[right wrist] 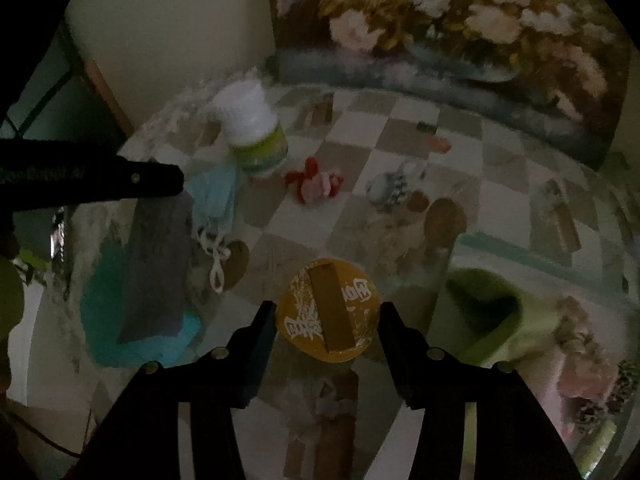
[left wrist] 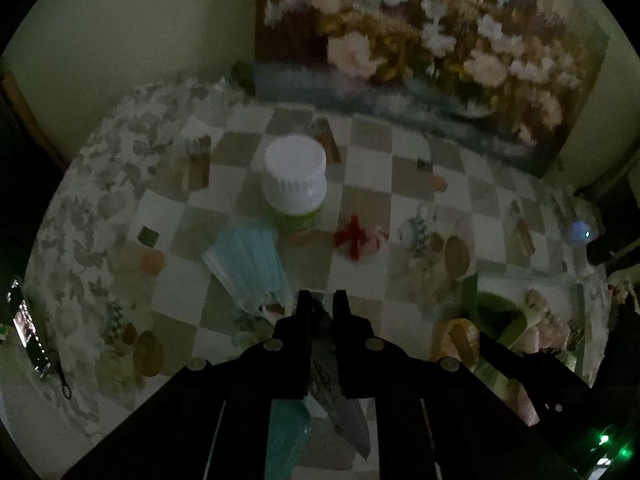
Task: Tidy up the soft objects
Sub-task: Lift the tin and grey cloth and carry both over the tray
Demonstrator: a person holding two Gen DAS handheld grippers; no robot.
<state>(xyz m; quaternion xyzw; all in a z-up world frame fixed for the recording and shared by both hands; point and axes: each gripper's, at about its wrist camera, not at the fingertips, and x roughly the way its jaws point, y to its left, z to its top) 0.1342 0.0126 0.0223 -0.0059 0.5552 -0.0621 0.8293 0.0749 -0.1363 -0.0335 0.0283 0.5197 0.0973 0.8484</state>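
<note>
Left gripper fingers clamped on a grey cloth, left of the yellow tin. Right gripper fingers grip the tin by its sides. Blue face mask, white jar and red toy lie beyond the tin on the checkered worktop.

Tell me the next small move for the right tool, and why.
Probably swing the right tool to the right, toward the pale-rimmed bin. It grips the yellow round piece between its fingers, and the bin holds a green soft item, so it looks like the drop spot. The left tool is occupied with a grey cloth.
</note>
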